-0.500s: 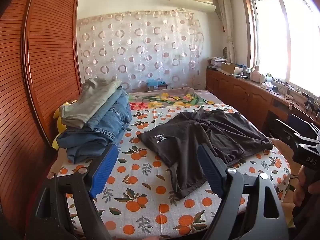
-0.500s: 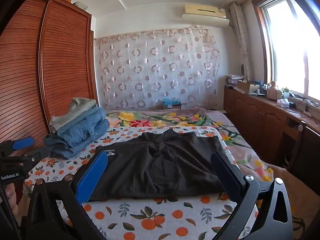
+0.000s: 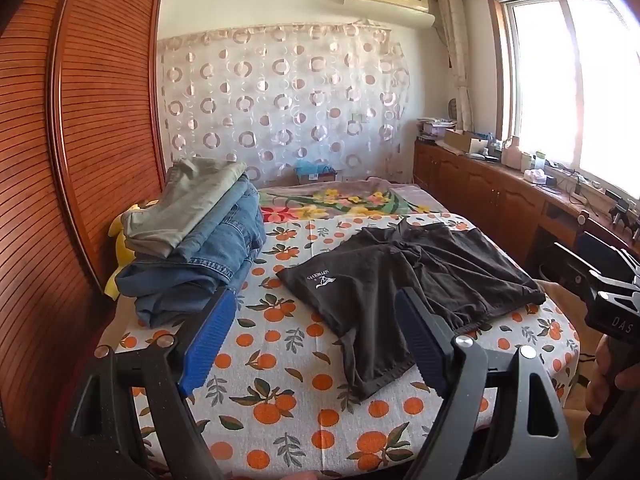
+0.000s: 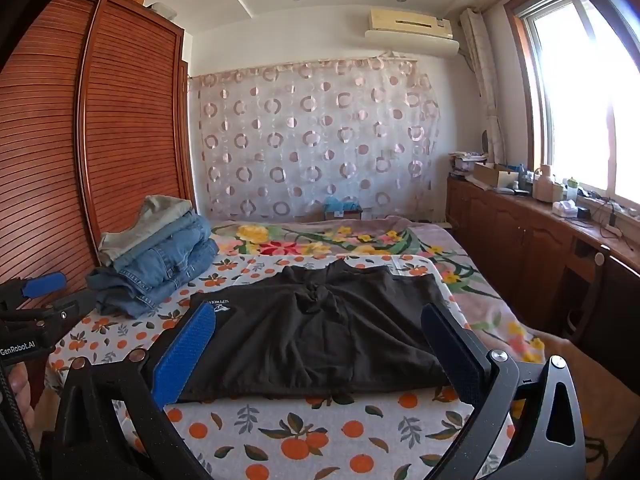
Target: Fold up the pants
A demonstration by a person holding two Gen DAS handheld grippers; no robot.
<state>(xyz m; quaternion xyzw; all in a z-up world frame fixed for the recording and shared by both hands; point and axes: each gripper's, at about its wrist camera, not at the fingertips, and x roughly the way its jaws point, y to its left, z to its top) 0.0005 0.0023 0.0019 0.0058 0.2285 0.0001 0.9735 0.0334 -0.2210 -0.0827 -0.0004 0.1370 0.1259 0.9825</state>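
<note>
Dark brown shorts (image 3: 404,280) with a small white logo lie spread flat on the orange-print bedsheet (image 3: 280,364); they also show in the right wrist view (image 4: 320,332). My left gripper (image 3: 316,332) is open and empty, held above the sheet near the shorts' near-left leg. My right gripper (image 4: 320,352) is open and empty, held just before the shorts' near edge. The right gripper also shows at the right edge of the left wrist view (image 3: 604,292), and the left gripper at the left edge of the right wrist view (image 4: 36,300).
A stack of folded jeans and grey trousers (image 3: 196,236) lies at the bed's left, by the wooden wardrobe (image 3: 60,160). A floral blanket (image 4: 340,236) covers the far bed. Wooden cabinets (image 4: 532,240) with clutter run under the window on the right.
Both grippers have risen and tilted slightly; the shorts sit a little lower in both views. Nothing was taken hold of.
</note>
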